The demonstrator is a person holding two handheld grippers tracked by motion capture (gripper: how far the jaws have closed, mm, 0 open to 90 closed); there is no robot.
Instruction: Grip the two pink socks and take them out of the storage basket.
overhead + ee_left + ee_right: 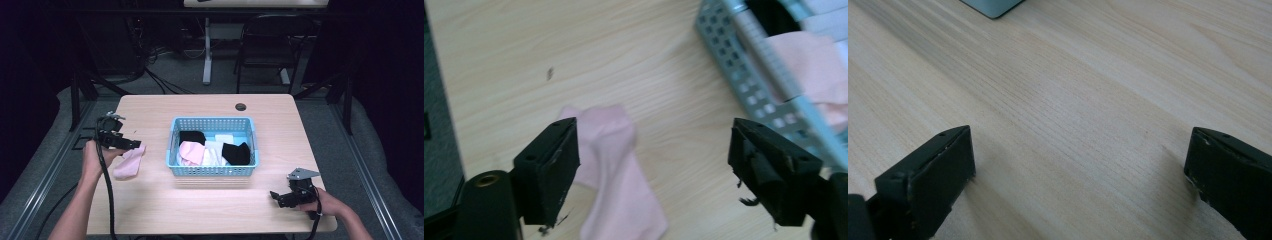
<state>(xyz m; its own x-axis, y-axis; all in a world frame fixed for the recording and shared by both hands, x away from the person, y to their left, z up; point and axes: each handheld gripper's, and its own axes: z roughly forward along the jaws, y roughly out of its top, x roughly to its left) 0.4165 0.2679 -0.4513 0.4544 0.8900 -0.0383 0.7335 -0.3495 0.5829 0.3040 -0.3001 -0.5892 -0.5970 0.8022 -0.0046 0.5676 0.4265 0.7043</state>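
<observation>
A pink sock (616, 175) lies flat on the wooden table (200, 205), loose of any grip: in the left gripper view its toe end sits just inside the left-hand jaw and the rest runs down between the two jaws toward the bottom edge, where it is cut off. The left gripper (654, 165) has its jaws spread wide, with nothing clamped; whether the near jaw brushes the sock cannot be told. Beyond the far jaw, up and to the right, stands the blue basket (744, 85), its perforated wall blurred and its far side out of frame. From the high view the basket (172, 150) holds a jumble of socks: two black pieces, one pink, and pale ones whose number is hard to make out because they overlap. The sock outside (129, 162) lies just beside the left gripper (131, 144), well left of the basket. The right gripper (1078, 170) also has its jaws wide apart, with bare wood between them and a corner of the basket (993, 6) far ahead; in the high view it (277, 197) rests low near the table's front right edge, held in the right hand (327, 202).
</observation>
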